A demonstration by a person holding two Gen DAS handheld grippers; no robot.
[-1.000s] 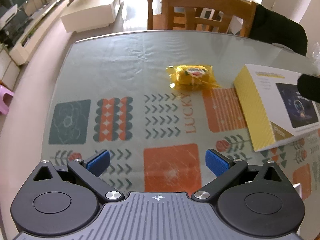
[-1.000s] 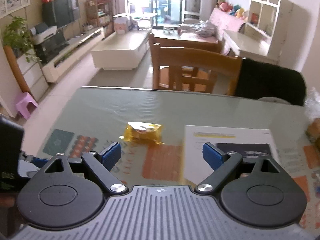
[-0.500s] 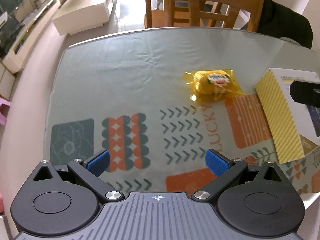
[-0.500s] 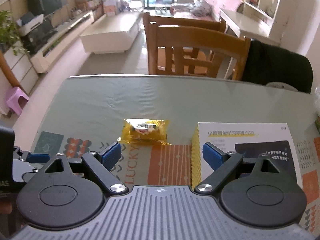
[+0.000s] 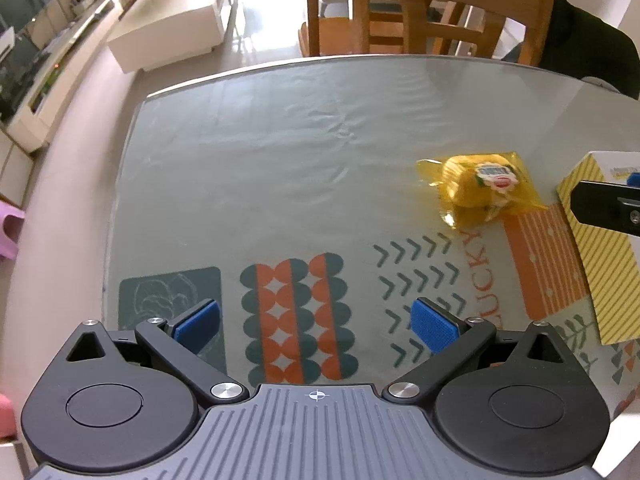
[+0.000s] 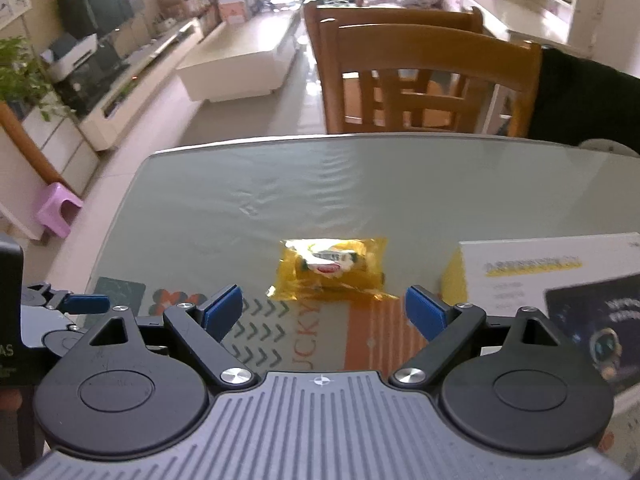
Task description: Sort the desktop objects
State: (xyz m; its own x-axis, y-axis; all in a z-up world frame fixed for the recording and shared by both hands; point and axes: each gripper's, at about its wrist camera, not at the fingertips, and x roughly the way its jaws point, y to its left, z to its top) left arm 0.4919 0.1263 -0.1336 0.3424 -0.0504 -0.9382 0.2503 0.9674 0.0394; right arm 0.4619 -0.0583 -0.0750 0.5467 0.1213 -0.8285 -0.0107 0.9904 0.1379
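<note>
A yellow snack packet [image 5: 482, 187] [image 6: 333, 268] lies on the patterned tablecloth. A flat white box with a yellow striped side [image 5: 600, 248] [image 6: 560, 280] lies right of it. My left gripper [image 5: 316, 326] is open and empty, low over the table's near left part, well short of the packet. My right gripper [image 6: 323, 312] is open and empty too, hovering just in front of the packet, which sits between the lines of its blue pads. The right gripper's finger [image 5: 608, 206] shows at the right edge of the left wrist view, over the box.
The glass-topped table [image 5: 280, 140] ends in a rounded left edge. Wooden chairs [image 6: 424, 80] stand behind the far edge, a dark garment [image 6: 592, 100] draped at the right. A purple stool [image 6: 56, 210] sits on the floor to the left.
My left gripper has shifted left, so the packet and box slid to the right of its view. My right gripper has moved down and towards the packet. Both stayed open.
</note>
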